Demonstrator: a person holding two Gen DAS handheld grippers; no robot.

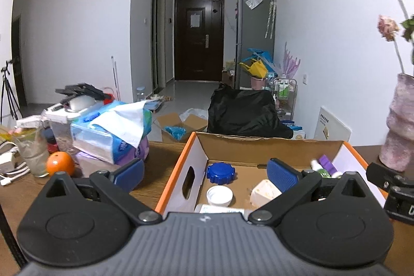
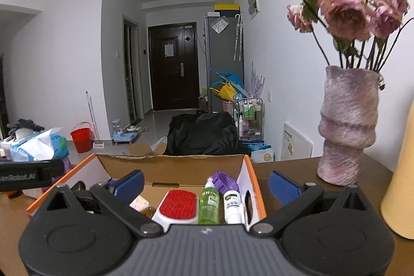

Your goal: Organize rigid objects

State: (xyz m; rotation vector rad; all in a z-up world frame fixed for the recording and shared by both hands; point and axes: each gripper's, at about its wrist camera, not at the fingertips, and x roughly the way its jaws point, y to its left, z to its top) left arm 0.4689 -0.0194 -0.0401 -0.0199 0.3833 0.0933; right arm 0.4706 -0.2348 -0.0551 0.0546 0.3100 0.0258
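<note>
Only right view shows red brush (image 2: 177,204) in box (image 2: 254,188).

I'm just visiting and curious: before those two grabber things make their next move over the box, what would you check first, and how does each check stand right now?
1. Left gripper jaws open, nothing between them: ok.
2. Right gripper jaws open, nothing between them: ok.
3. Cardboard box sits upright on the table, top open: ok.
4. Green bottle and white bottle lie inside the box: ok.
5. Vase stands upright on the table, apart from the box: ok.
6. Orange belongs in the box: cannot tell.
</note>
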